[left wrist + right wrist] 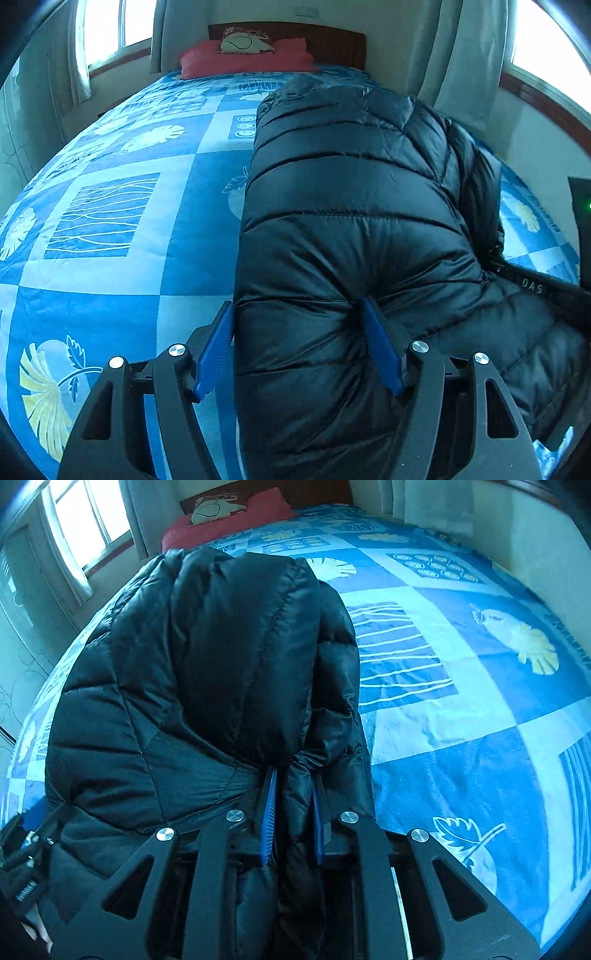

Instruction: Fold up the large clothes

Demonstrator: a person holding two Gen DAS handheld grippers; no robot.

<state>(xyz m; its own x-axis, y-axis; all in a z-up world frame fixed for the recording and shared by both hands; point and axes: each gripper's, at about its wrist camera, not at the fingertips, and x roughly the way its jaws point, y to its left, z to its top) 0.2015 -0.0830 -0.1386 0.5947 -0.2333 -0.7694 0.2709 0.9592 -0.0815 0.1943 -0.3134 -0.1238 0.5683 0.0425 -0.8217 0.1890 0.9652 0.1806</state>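
Note:
A black quilted puffer jacket (351,206) lies lengthwise on the bed, folded along its length. My left gripper (299,314) holds its near left edge: the blue pads (216,350) stand wide apart with a thick roll of jacket between them. In the right wrist view the jacket (192,672) fills the left half, its hood end toward the pillow. My right gripper (291,786) is shut on a bunched fold at the jacket's near right edge, blue pads (269,808) pressed on the fabric.
The bed has a blue patterned bedspread (122,221), (461,701). A red pillow (243,59) with a small cushion lies by the dark headboard. Curtained windows flank the bed. The other gripper's black body (546,291) shows at the right edge.

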